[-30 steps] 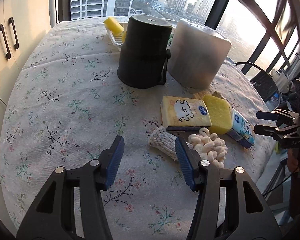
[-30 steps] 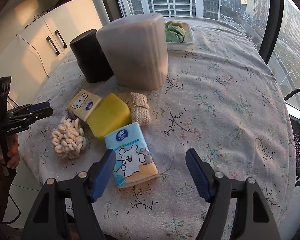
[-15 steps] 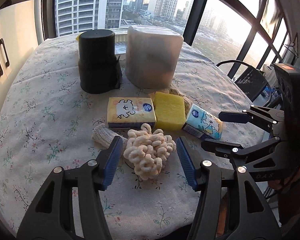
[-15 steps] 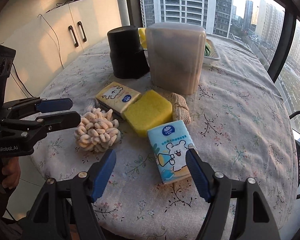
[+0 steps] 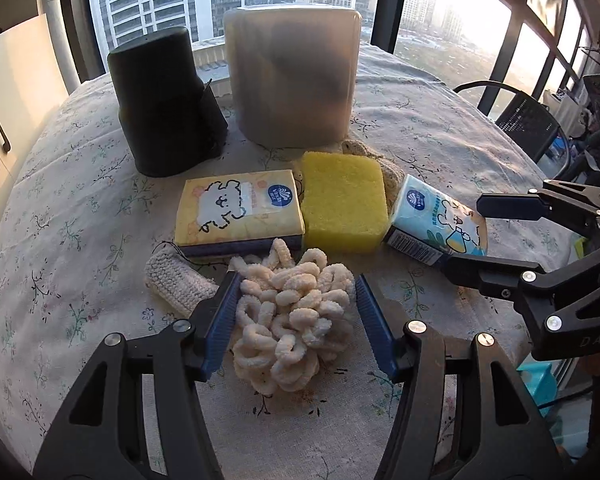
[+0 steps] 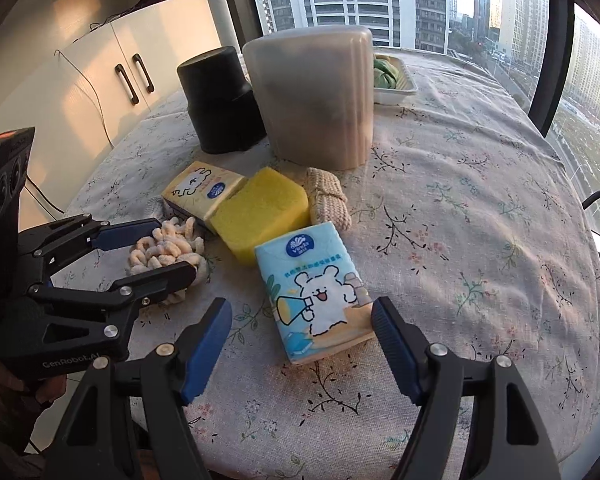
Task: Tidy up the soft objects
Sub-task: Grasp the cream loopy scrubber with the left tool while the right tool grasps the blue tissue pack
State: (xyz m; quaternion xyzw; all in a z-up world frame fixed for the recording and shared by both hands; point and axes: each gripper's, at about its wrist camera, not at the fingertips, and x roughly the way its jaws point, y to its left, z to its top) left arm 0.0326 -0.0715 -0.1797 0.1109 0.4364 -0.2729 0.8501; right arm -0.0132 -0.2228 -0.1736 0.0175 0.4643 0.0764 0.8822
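Down on the flowered tablecloth (image 5: pixel 72 208), the left gripper (image 5: pixel 296 312) stood over the cream loopy puff (image 5: pixel 292 320), one blue finger on each side of it. Its jaws had just been widening, with the puff between them; the pads sat right at the puff's edges, but a firm squeeze could not be made out. The right gripper (image 6: pixel 300 332) was spread wide astride the near end of the blue tissue pack (image 6: pixel 316 292), which lay flat on the cloth; the right pad was just beside the pack's corner, the left pad well clear of it, so nothing was gripped.

Beyond the puff lay the yellow tissue pack (image 5: pixel 240 212), and just right of that the yellow sponge (image 5: pixel 342 204), touching it. A grey knitted piece (image 5: pixel 176 280) lay left of the puff, partly under the left finger. A beige knitted piece (image 6: pixel 328 196) sat behind the sponge, near the foot of the frosted container (image 5: pixel 292 76). The black container (image 5: pixel 160 100) stood to that one's left. In the right wrist view a white tray (image 6: pixel 396 84) with something green in it showed behind the frosted container, near the window side of the table
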